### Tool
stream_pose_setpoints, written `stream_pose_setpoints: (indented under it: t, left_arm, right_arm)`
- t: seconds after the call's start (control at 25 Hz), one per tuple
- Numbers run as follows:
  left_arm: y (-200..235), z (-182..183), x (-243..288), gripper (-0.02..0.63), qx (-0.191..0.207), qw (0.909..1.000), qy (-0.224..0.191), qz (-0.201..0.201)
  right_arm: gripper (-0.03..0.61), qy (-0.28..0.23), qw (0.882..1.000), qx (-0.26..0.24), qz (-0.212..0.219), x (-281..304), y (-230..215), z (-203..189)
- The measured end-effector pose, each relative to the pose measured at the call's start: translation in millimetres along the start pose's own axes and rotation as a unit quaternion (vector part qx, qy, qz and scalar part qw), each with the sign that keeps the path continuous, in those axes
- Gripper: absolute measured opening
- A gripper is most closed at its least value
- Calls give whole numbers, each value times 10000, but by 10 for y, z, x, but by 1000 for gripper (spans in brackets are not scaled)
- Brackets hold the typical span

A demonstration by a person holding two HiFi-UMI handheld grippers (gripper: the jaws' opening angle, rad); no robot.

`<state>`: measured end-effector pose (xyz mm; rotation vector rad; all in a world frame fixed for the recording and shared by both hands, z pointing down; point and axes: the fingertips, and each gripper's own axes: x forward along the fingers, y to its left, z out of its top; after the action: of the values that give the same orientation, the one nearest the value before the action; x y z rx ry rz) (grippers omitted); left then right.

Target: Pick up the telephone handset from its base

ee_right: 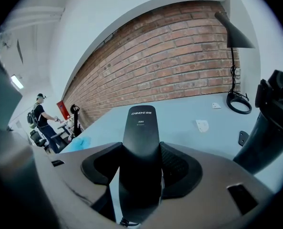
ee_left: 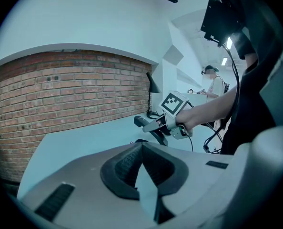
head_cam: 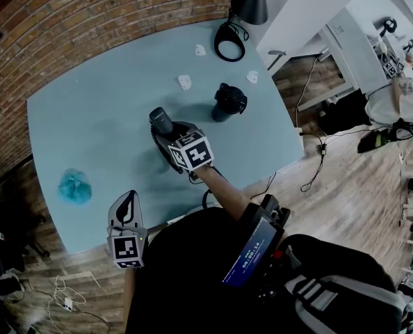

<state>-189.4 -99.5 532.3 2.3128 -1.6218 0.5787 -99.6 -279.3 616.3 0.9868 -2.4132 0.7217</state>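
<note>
Right gripper (ee_right: 141, 173) has its jaws closed across the middle of a slim black telephone handset (ee_right: 140, 128). It holds the handset clear of the dark base (head_cam: 229, 103), just to the base's left in the head view. The handset looks light, rigid and smooth-sided, so probably slippery; a mid-body hold seems soundest. What looks like a coiled cord (head_cam: 155, 145) may tug. Left gripper (head_cam: 126, 213), jaws shut on nothing, sits well away from the base at the table's (head_cam: 88, 117) near edge. Open tabletop lies left of the base; a lamp (head_cam: 248, 2) stands beyond it
</note>
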Motion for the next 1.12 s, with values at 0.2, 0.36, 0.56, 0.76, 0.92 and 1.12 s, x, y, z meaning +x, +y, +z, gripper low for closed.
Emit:
stream_pose_setpoints:
  t: [0.2,0.36,0.56,0.76,0.92,1.12]
  left_arm:
    - [-20,0,3,23,-10,10000,7,-24]
    - [-54,-10,10,23,-12,10000,10,-39]
    - [-62,-5,5,23,6,10000,10,-54]
    - [-61,-3,7,23,6,10000,12,-48]
    - [-74,-14,2,23,-2,10000,-2,-57]
    - [-56,58,12,23,-8,9999,-94,-79]
  right_arm:
    - [244,-243,9996,92,146,-62,68,170]
    - [244,-444,9985,185,260,-130,104,302]
    - [244,-655,9968,257,379,-204,160,461]
    - [244,-862,9947,347,449,-286,189,614]
    - [245,-1051,9924,385,513,-374,231,743]
    - [244,-1270,9897,332,571,-496,310,915]
